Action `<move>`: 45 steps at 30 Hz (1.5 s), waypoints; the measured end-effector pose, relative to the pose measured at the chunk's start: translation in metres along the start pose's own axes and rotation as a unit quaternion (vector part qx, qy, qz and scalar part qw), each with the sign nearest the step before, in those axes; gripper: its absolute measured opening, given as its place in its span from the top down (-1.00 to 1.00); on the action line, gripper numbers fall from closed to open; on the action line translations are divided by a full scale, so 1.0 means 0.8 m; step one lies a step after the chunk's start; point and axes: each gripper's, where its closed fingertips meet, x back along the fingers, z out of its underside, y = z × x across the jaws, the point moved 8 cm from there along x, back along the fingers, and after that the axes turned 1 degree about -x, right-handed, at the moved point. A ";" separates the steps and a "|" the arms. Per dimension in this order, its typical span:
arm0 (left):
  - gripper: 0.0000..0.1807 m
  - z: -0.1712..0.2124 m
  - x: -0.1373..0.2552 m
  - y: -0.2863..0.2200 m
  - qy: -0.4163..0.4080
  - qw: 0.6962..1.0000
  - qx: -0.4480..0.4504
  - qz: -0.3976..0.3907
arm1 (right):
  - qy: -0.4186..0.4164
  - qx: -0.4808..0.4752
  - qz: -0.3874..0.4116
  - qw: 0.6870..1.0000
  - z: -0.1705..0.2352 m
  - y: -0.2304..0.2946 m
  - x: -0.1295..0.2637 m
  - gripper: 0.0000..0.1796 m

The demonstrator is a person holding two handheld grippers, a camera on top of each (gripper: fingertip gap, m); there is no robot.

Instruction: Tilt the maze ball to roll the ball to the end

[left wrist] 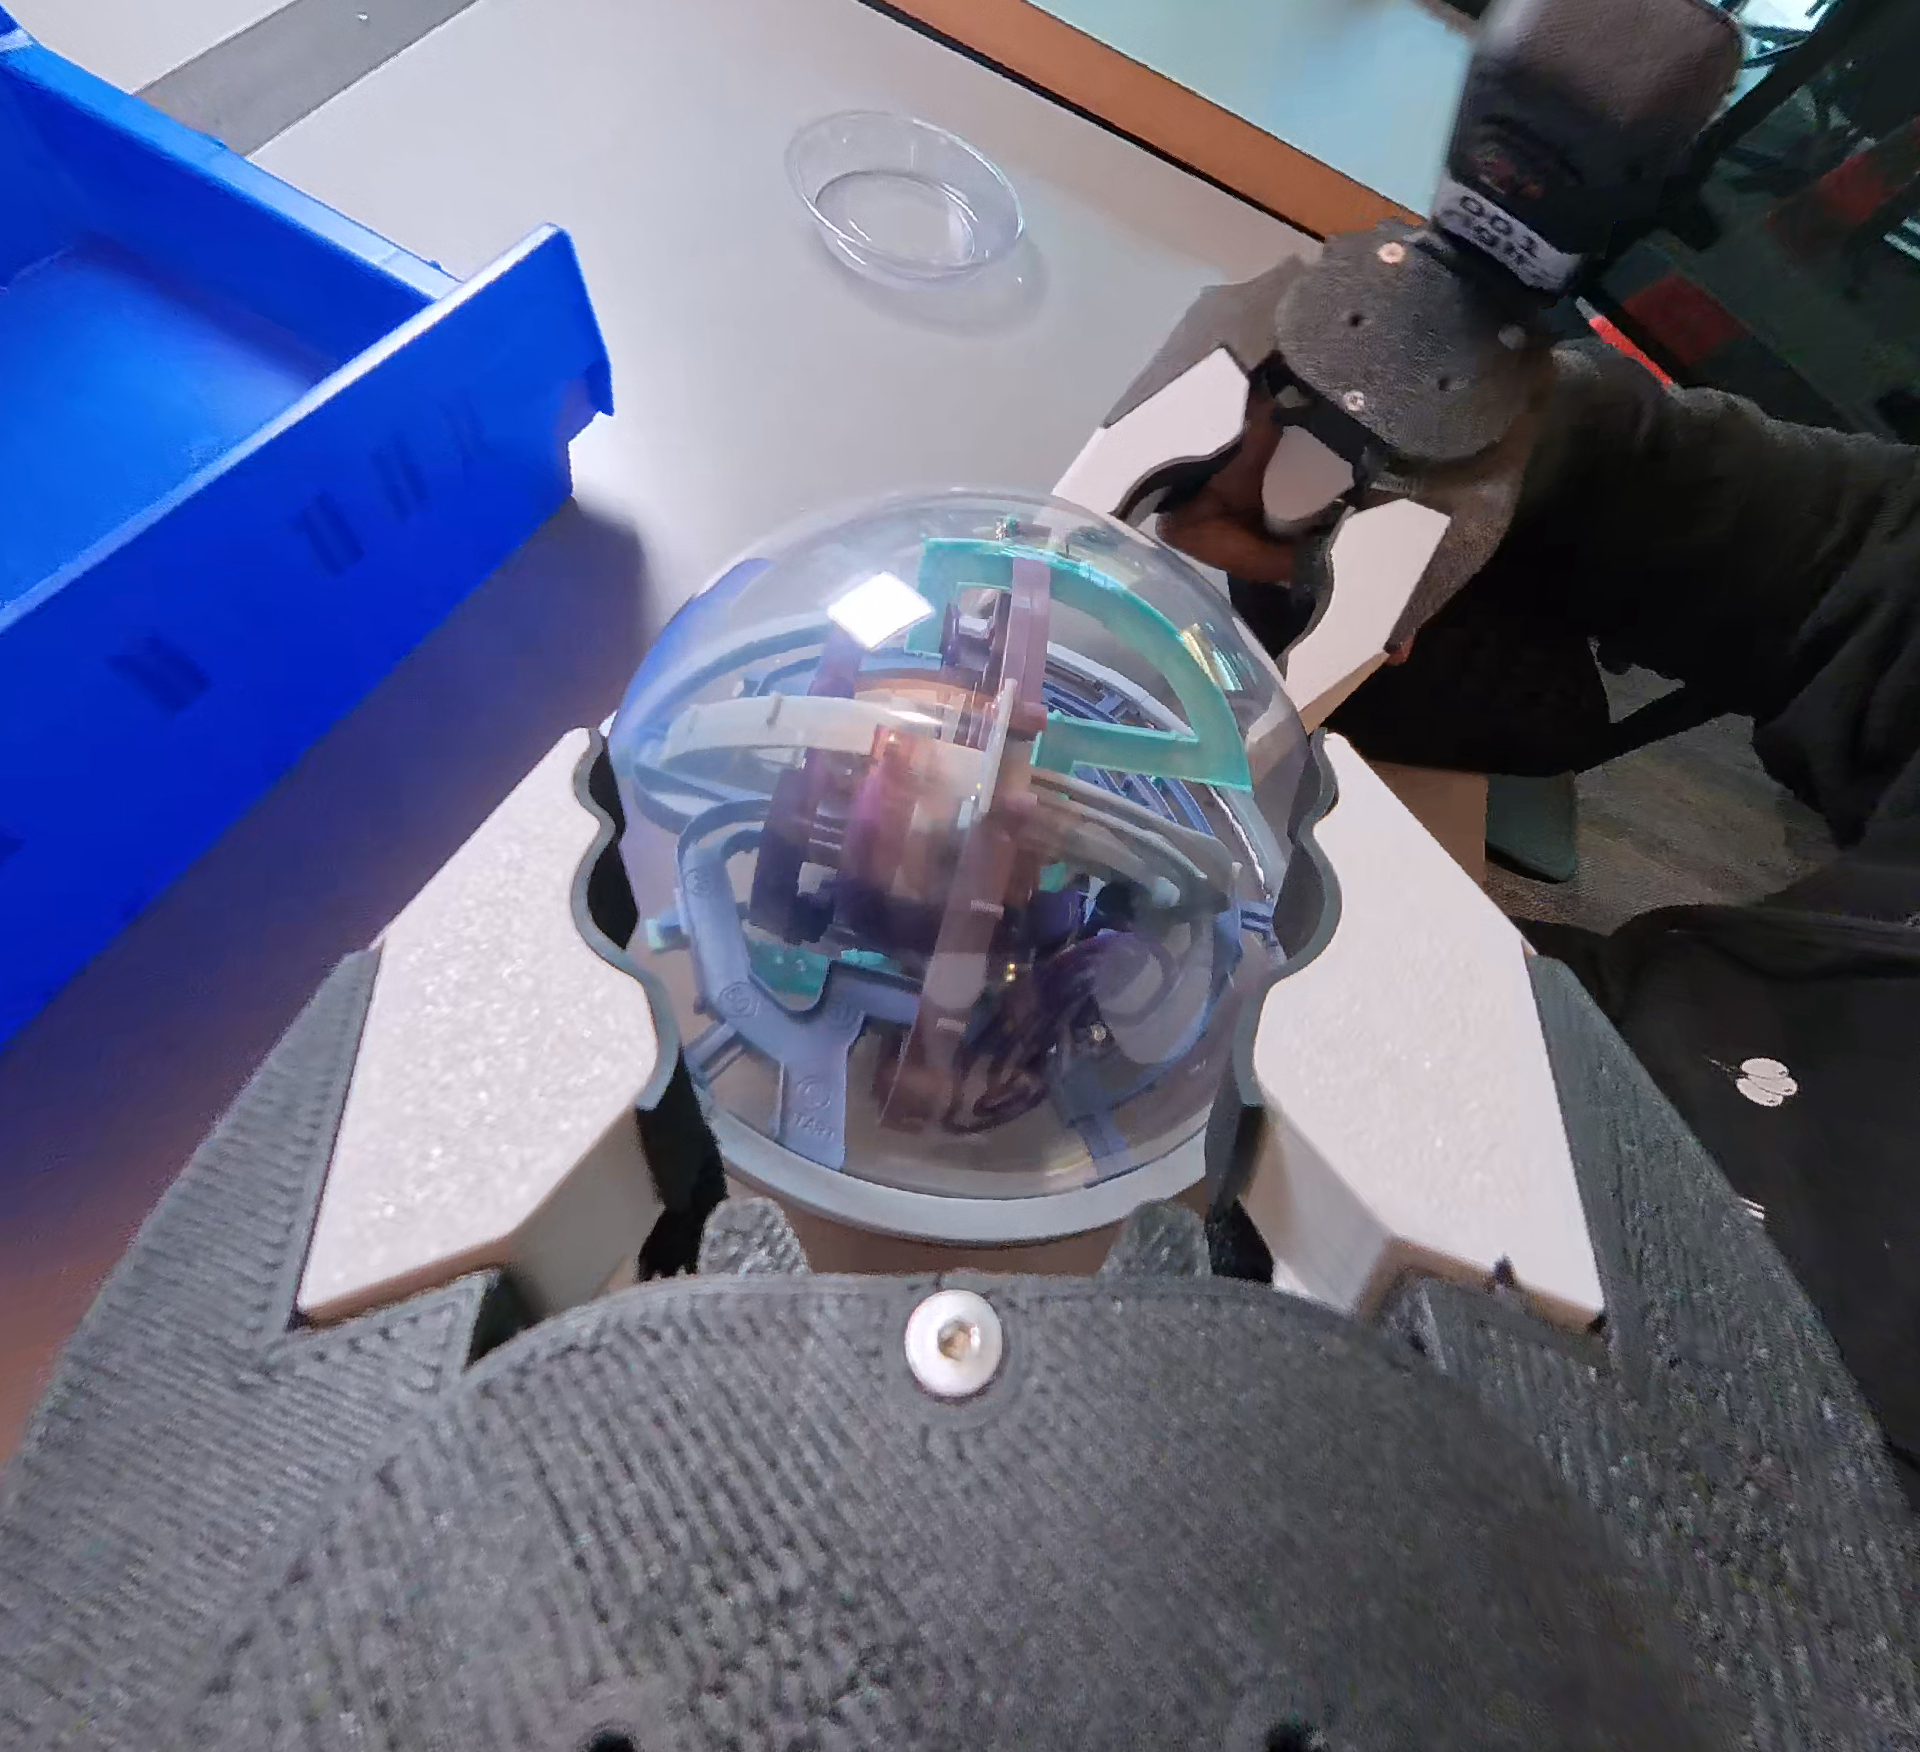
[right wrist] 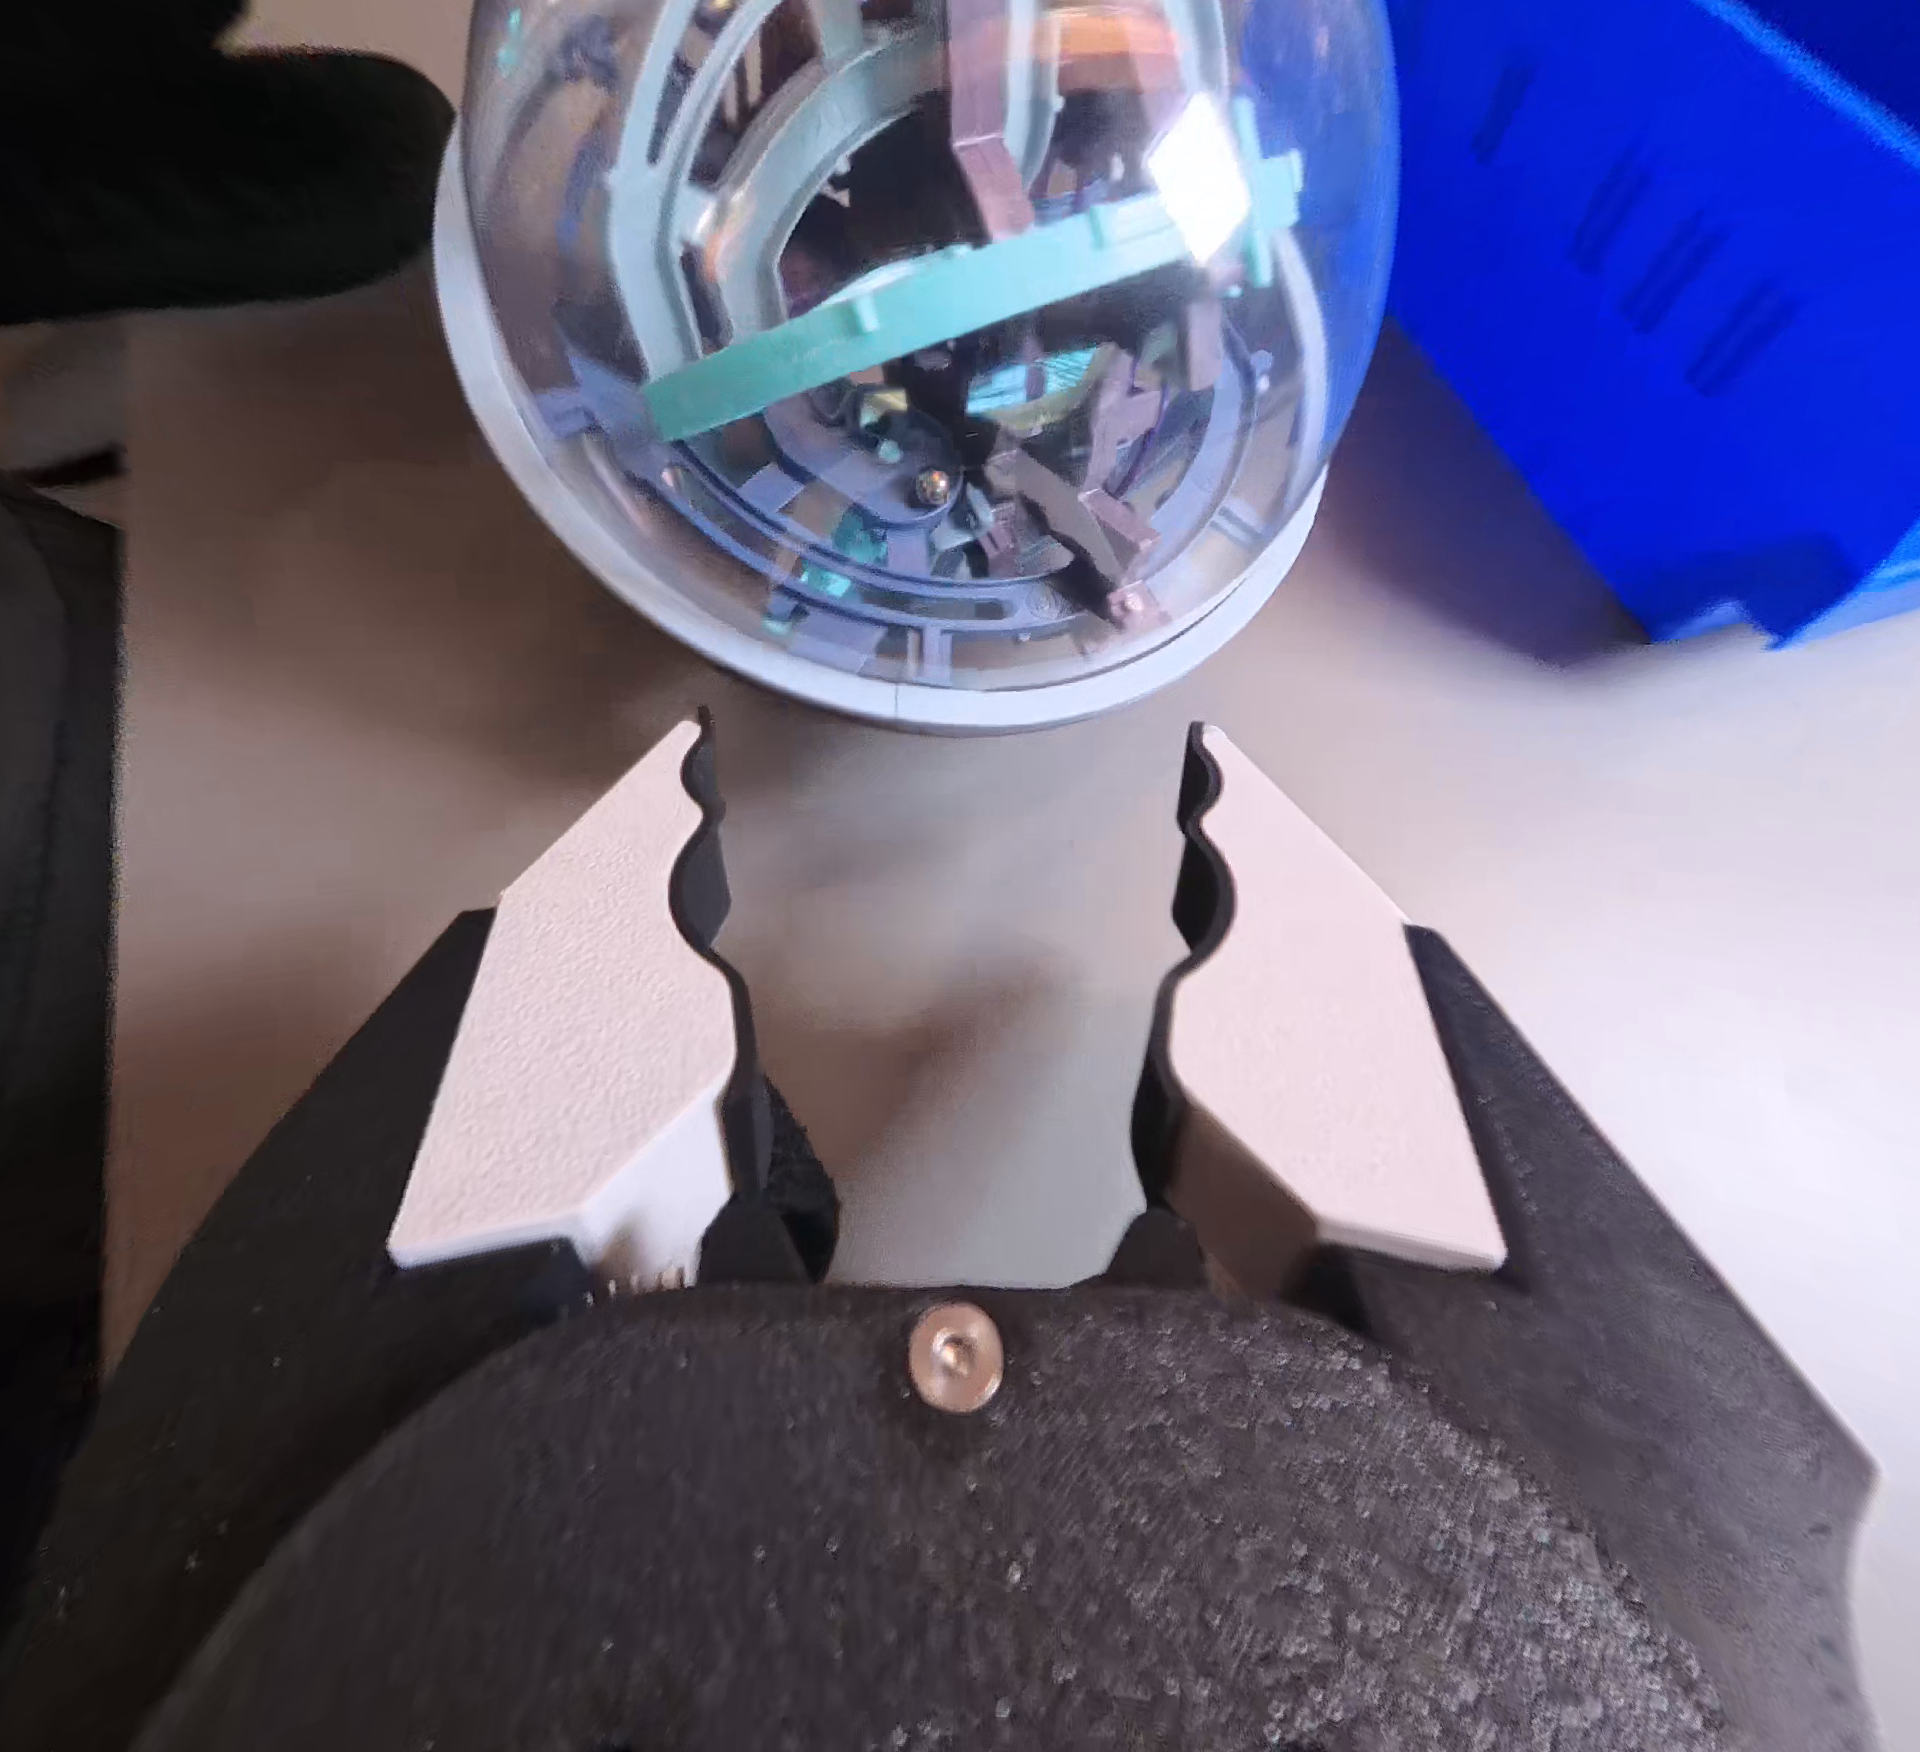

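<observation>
Left gripper point(left wrist: 951, 855) clenched on the clear plastic maze sphere point(left wrist: 951, 855); right gripper point(right wrist: 951, 752) released, lower centre. Tilt slowly, watching the small steel ball point(right wrist: 932, 483).

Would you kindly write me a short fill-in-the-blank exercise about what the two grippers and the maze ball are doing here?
1. The maze ball is clamped between the fingers of the ____ gripper.
2. The right gripper is ____, with nothing between its fingers.
3. The bin beside the maze ball is ____ in colour.
4. The clear dish on the table is ____ inside.

Missing words: left; open; blue; empty
</observation>
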 end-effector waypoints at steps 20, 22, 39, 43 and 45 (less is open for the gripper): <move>-0.38 -0.012 -0.012 0.039 -0.022 0.994 0.108 0.017 | -0.011 0.319 0.335 0.887 -0.032 0.088 -0.008 0.85; -0.37 -0.012 -0.011 0.042 -0.027 0.993 0.113 0.016 | -0.003 0.339 0.345 0.875 -0.034 0.087 -0.011 0.87; -0.30 -0.010 0.009 0.047 -0.033 0.996 0.083 0.028 | 0.004 0.400 0.289 0.870 -0.050 0.083 -0.005 0.94; -0.30 -0.006 0.014 0.043 -0.024 0.996 0.057 0.056 | 0.004 0.411 0.271 0.870 -0.054 0.087 -0.001 0.94; -0.30 -0.004 0.016 0.040 -0.024 0.996 0.035 0.078 | -0.002 0.406 0.262 0.875 -0.056 0.088 0.002 0.94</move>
